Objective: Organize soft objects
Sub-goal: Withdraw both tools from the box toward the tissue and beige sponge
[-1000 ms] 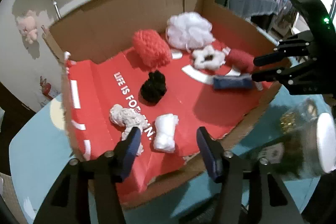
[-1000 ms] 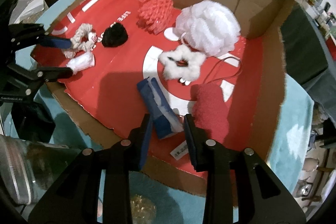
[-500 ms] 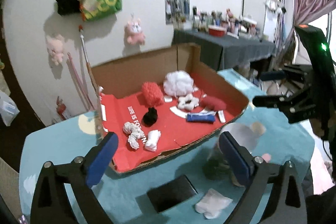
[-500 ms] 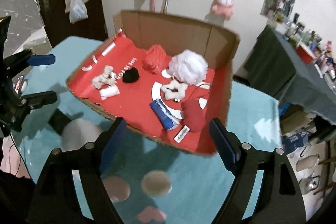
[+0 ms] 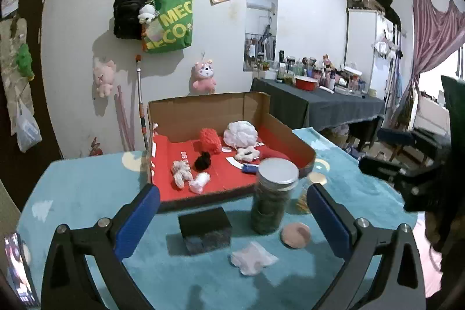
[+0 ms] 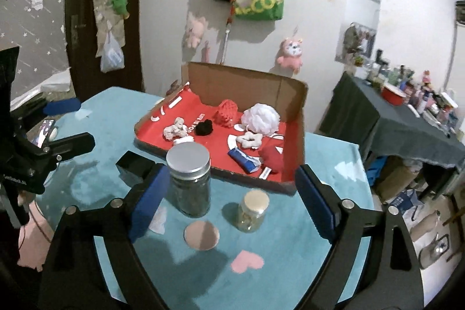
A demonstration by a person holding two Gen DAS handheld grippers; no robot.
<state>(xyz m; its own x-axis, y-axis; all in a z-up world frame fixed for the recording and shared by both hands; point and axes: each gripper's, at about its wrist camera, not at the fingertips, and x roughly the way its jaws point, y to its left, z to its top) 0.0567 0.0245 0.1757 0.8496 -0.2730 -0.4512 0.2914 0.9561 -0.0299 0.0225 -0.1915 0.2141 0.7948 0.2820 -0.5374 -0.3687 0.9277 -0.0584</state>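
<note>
An open cardboard box (image 5: 209,112) with a red lining stands at the back of the teal table. In it lie a white pouf (image 5: 240,132), a red knitted piece (image 5: 209,140), a black scrunchie (image 5: 202,161), a beige scrunchie (image 5: 180,173), a white roll (image 5: 200,182), a fluffy white scrunchie (image 5: 247,153), a blue pack (image 6: 243,160) and a red soft piece (image 6: 273,159). A white cloth (image 5: 252,257) and a round pink pad (image 5: 295,234) lie on the table in front. My left gripper (image 5: 232,191) and right gripper (image 6: 232,170) hover well back from the box, jaws opening, nothing between them.
A tall lidded jar (image 5: 274,199), a small jar (image 6: 252,211) and a black box (image 5: 205,225) stand between the grippers and the cardboard box. A phone (image 5: 17,266) lies at the table's left edge. A cluttered dark side table (image 5: 319,103) stands at the right.
Both grippers pulled back and up from the box and opened wide. The white roll and blue pack stayed in the box. The jars, black box, cloth and pad came into view.
</note>
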